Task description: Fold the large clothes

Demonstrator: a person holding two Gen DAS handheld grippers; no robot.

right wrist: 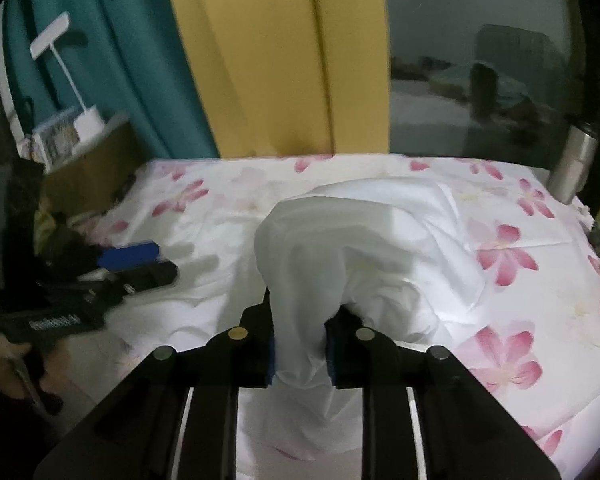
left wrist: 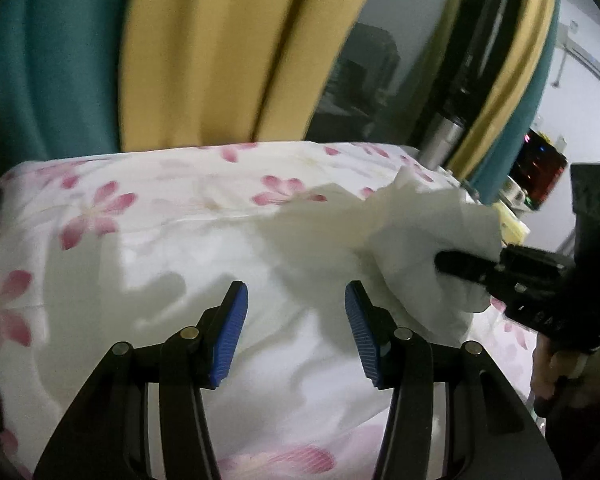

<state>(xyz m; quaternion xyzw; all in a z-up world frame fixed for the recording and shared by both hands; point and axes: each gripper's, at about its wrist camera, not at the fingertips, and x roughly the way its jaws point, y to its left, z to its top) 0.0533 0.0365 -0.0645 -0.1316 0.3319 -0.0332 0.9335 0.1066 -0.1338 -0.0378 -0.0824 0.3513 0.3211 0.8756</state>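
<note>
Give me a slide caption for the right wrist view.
Right gripper pinches bunched white garment above floral bedsheet.

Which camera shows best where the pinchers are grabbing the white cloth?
The right wrist view: the white cloth sits bunched between the right gripper, filling the middle. The left wrist view shows that grip only from the side, at its right edge, slightly blurred.

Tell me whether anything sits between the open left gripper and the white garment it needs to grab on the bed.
Nothing visible does. The left gripper is open over bare floral bedspread, and the white garment rises just to its right, bunched in the right gripper. Only sheet lies between them.
</note>
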